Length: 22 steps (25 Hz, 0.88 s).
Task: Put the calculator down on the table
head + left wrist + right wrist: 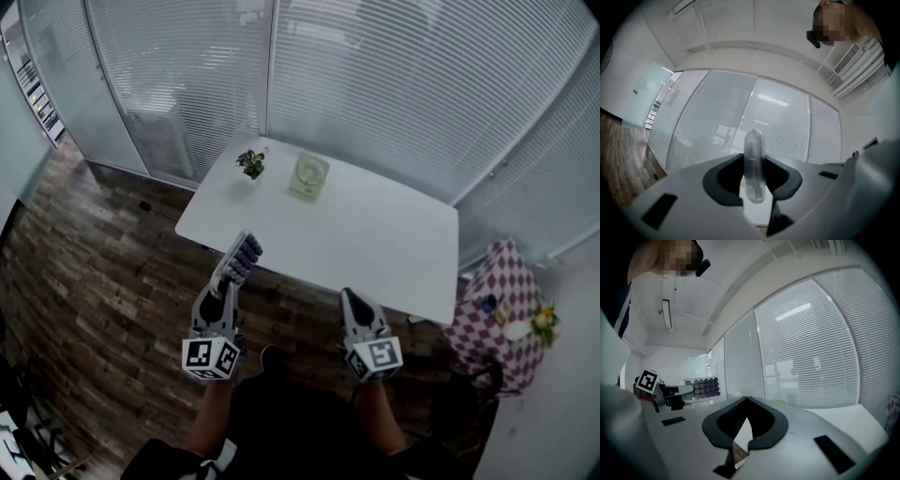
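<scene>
Head view, slim round-keyed calculator (242,258), seemingly plastic, smooth white table (375,234)

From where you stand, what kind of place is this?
Probably an office or meeting room: full-height slatted blinds on two sides, a plain white table with a small potted plant on it, and a wood-plank floor.

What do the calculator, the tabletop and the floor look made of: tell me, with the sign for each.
Calculator: likely plastic, with a translucent casing edge and dark round keys.
Tabletop: smooth matte white, perhaps laminate.
Floor: brown staggered planks, wood or a wood-look covering.
</scene>
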{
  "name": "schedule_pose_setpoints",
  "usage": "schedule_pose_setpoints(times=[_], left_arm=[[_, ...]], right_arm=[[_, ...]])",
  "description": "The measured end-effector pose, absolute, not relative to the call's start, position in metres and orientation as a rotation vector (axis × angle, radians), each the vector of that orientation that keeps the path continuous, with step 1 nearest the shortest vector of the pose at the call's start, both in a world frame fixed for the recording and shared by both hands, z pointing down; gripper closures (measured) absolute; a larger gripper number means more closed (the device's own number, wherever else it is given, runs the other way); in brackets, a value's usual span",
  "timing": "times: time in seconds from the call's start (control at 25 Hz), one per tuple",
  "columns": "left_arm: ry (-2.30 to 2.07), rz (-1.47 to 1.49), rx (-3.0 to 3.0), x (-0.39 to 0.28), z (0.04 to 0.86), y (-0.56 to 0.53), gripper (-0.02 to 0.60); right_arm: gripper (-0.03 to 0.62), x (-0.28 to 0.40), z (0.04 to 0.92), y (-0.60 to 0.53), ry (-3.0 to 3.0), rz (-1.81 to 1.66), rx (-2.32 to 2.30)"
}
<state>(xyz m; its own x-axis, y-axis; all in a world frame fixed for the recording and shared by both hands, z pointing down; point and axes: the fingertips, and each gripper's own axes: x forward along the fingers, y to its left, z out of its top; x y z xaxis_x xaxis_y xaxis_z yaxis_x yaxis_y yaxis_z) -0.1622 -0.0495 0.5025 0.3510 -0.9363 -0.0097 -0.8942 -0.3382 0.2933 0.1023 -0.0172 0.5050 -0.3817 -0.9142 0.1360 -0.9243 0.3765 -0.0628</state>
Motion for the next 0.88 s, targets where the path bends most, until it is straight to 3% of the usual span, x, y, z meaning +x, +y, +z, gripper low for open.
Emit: schedule_pose_setpoints(times=[0.88], left_arm=[[-1.632, -0.234, 2.406, -0.169, 0.508, -0.148, 0.482]], right_arm=[[0.589, 0.085, 0.5, -0.121, -2.563, 0.182, 1.748]])
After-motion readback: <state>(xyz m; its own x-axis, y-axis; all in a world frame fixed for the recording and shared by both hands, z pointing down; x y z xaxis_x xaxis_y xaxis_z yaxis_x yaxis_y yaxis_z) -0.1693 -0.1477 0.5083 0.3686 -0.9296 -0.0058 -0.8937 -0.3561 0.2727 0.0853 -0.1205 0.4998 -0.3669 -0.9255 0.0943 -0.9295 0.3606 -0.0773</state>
